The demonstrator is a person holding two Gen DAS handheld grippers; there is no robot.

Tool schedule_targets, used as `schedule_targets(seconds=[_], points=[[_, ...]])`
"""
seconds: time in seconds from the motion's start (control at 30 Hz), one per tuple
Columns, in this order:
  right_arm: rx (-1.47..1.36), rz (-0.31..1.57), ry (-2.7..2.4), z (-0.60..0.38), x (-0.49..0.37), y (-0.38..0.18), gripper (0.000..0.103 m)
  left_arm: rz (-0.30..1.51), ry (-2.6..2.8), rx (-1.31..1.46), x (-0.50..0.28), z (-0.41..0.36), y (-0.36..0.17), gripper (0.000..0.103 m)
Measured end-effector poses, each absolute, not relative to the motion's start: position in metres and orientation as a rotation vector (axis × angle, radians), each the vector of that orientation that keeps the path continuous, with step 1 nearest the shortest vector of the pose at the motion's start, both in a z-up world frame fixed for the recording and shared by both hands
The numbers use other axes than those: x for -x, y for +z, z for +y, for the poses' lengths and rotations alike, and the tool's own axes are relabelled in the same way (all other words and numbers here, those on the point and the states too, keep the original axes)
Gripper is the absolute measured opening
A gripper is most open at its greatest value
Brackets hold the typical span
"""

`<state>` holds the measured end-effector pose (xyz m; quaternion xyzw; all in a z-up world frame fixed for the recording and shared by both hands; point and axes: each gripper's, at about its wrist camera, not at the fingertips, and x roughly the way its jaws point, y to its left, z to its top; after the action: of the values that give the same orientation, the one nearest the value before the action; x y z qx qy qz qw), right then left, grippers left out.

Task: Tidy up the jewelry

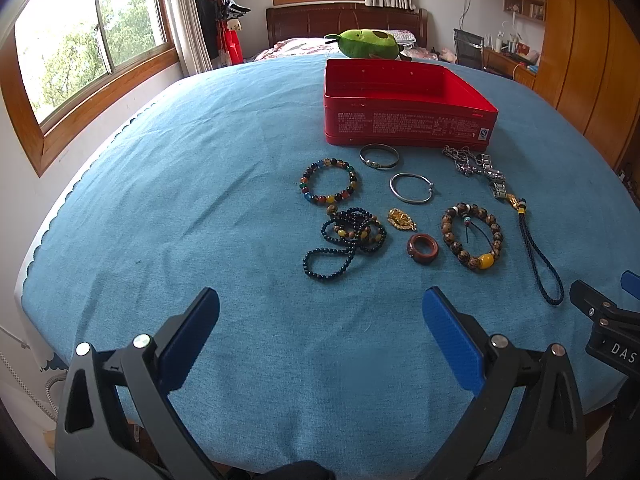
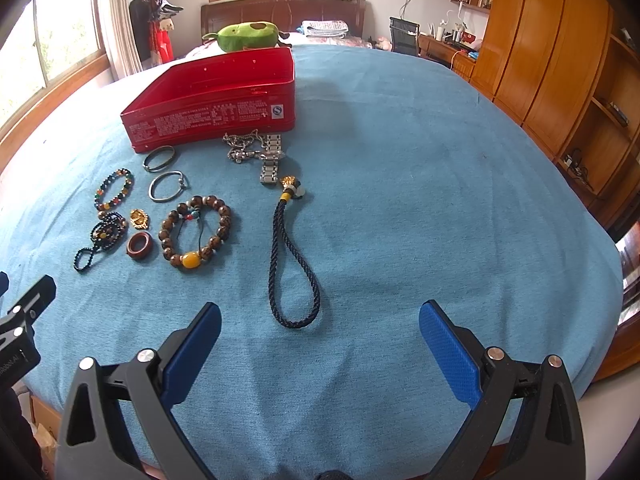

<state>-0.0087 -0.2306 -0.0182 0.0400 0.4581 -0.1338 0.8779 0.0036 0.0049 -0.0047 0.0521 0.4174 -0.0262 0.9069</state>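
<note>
An open, empty red tin box [image 1: 408, 126] [image 2: 208, 118] stands on the blue cloth. In front of it lie a multicoloured bead bracelet [image 1: 329, 181], two silver bangles [image 1: 411, 187] [image 1: 379, 156], dark bead strings [image 1: 346, 242], a gold pendant [image 1: 402, 219], a brown ring [image 1: 422, 248], a brown wooden bead bracelet [image 1: 472, 236] [image 2: 196, 231], a chain with a watch [image 2: 260, 152] and a navy braided cord [image 2: 294, 264]. My left gripper [image 1: 320, 320] is open and empty, short of the beads. My right gripper [image 2: 320, 332] is open and empty, just before the cord's loop.
The blue cloth [image 1: 200, 200] covers a round table. A green plush toy [image 1: 366, 44] lies behind the box. A bed, windows and a wooden wardrobe [image 2: 552, 60] stand beyond the table. The right gripper's body shows at the left wrist view's right edge [image 1: 608, 328].
</note>
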Motion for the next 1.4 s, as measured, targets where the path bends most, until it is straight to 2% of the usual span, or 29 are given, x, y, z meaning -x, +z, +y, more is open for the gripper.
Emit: schedule_targets(seconds=[1.07,1.4], points=[[-0.086,0.962,-0.265,-0.231,0.004,-0.020,0.099,0.872,-0.050,-0.106,-0.007,0.003,-0.010,0.100],[-0.136,0.980,-0.161,-0.247,-0.015,-0.024,0.099,0.873,-0.118,0.031,-0.033,0.040,-0.006,0.100]])
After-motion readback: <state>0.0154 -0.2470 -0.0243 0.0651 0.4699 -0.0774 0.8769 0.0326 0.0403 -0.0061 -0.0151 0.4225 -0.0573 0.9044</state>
